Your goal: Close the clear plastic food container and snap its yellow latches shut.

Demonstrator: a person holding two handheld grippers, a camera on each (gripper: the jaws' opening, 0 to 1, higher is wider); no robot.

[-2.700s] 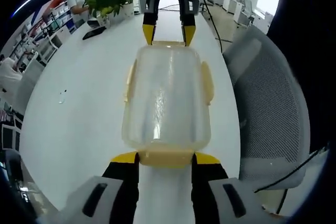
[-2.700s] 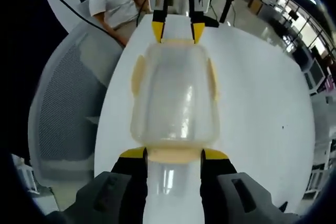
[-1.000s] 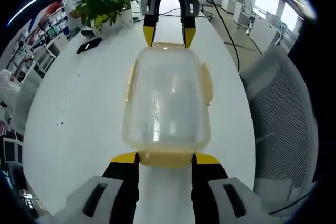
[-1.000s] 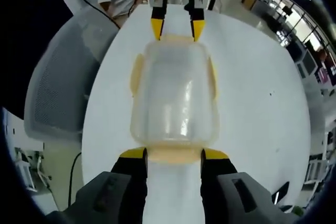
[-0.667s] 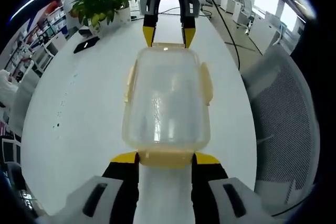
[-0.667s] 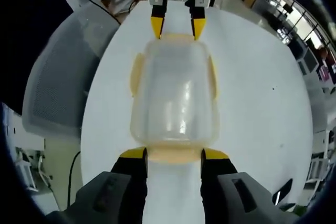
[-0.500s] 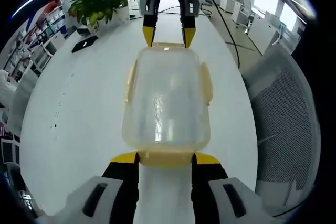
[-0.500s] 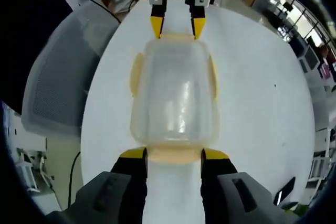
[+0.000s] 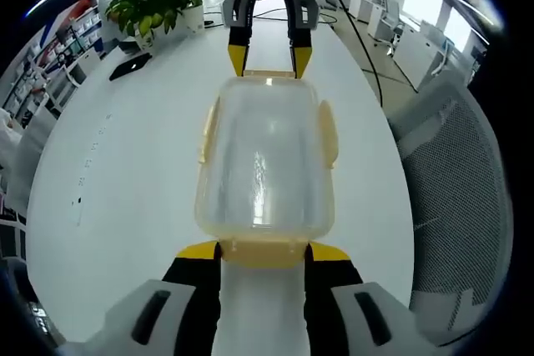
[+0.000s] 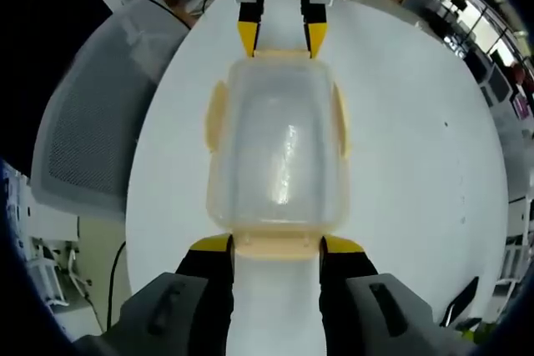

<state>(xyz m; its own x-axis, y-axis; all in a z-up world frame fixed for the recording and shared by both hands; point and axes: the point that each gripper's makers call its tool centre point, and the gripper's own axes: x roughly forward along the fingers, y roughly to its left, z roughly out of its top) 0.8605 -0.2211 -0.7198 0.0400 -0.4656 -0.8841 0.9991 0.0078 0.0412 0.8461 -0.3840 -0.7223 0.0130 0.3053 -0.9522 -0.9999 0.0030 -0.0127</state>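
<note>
Clear plastic container (image 9: 265, 164) over the white table (image 9: 125, 156), lid on, nothing visible inside, held between 2 grippers at opposite short ends. Left gripper (image 9: 264, 251) and right gripper (image 10: 277, 244) each spread about as wide as the yellow end latch (image 9: 264, 248) between the tips, tips beside the flap; actual grip hard to judge. Yellow side latches (image 10: 216, 116) against the walls; snapped or not, unclear.

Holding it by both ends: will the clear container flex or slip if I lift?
The clear container looks empty, so probably light. Its thin walls may flex slightly. Each tool, left and right, grips only a yellow end latch, so it might slip.
</note>
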